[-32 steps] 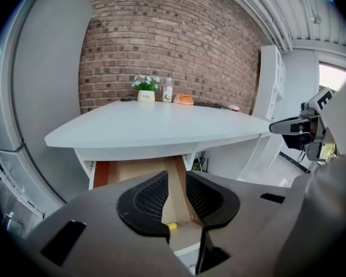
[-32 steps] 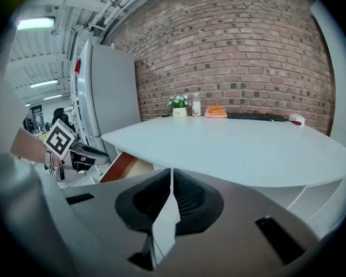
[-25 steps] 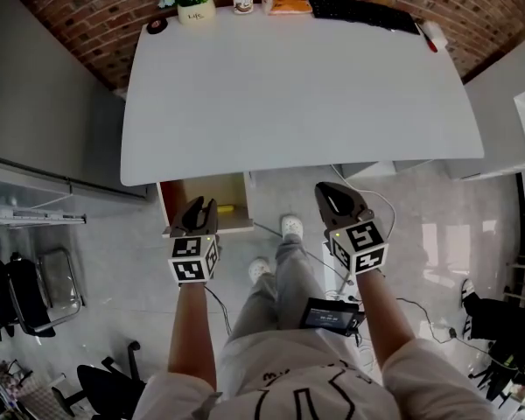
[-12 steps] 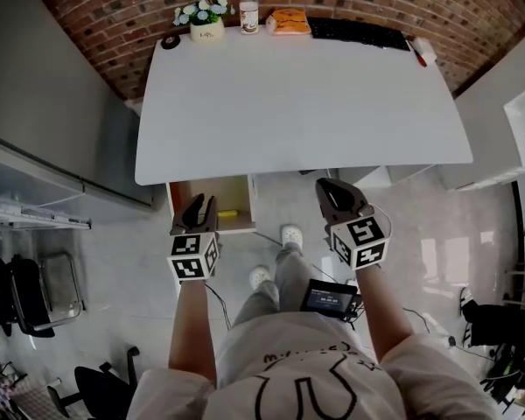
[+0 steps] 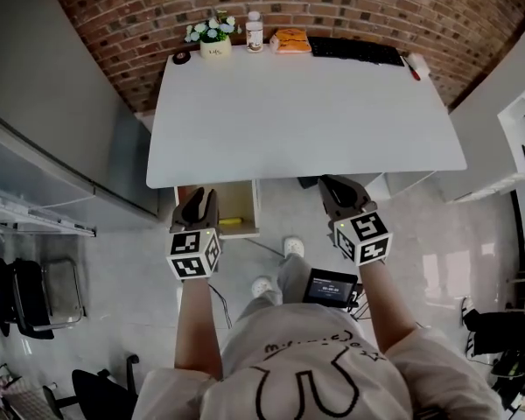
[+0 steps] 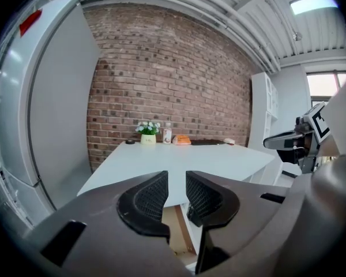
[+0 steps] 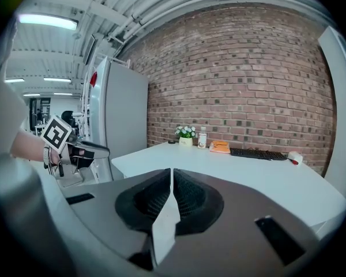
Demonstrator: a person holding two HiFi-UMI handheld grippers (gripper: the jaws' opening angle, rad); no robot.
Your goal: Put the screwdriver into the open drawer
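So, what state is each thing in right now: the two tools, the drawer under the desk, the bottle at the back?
Left tool: jaws slightly apart, nothing between them.
Right tool: jaws together, holding nothing.
Drawer: pulled open under the left side of the desk.
Yellow item: lying inside the drawer; too small to identify.
Bottle: standing upright.
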